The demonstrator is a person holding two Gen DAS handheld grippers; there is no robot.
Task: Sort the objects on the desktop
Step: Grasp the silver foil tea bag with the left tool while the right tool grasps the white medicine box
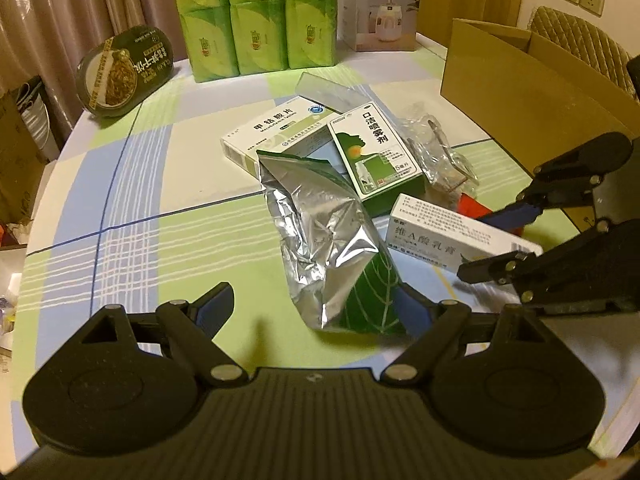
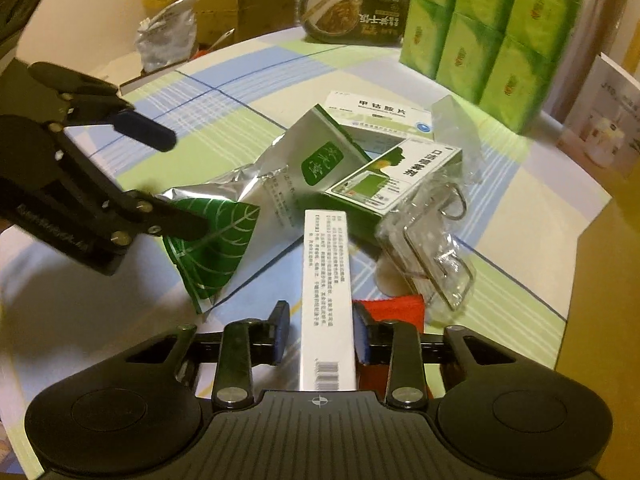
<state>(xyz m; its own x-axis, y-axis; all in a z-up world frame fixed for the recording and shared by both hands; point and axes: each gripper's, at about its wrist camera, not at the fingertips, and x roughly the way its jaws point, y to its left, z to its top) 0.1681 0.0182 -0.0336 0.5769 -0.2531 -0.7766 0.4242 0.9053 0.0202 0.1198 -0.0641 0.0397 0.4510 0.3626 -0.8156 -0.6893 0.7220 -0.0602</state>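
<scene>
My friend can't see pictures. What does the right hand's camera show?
The right gripper is closing around a long white box. Ahead lie a silver and green bag, two medicine boxes and clear plastic wrapping on a checked tablecloth. The open left gripper touches the bag.
</scene>
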